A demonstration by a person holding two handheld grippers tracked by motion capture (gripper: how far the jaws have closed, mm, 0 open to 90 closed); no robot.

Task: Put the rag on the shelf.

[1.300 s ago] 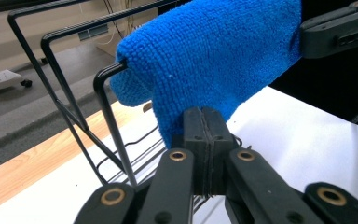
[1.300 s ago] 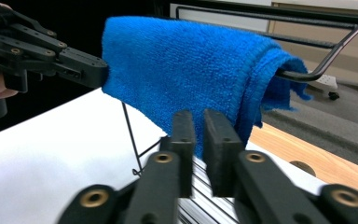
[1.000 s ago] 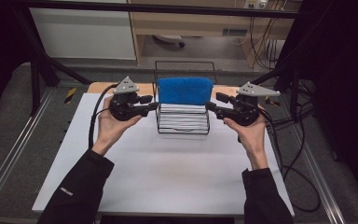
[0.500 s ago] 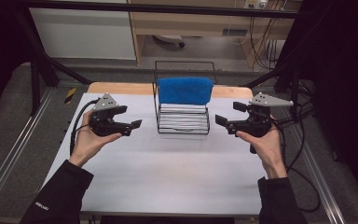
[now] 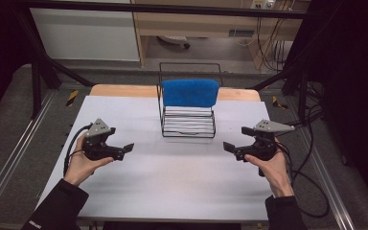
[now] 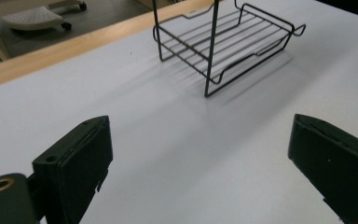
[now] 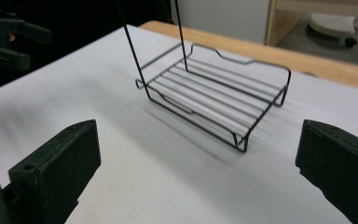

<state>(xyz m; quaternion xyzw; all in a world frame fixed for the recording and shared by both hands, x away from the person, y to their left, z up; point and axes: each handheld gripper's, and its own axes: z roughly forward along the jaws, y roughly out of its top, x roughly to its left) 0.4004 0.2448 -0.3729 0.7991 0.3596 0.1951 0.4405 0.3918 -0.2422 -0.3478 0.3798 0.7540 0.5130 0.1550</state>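
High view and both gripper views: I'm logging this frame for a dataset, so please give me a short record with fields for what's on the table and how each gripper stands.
surface: white table
object: black wire rack, standing at the table's far middle
on rack: blue cloth draped over its upper bar
rack tray: bare
left gripper: open, holding nothing, left of rack
right gripper: open, holding nothing, right of rack
contact: neither gripper touches the rack
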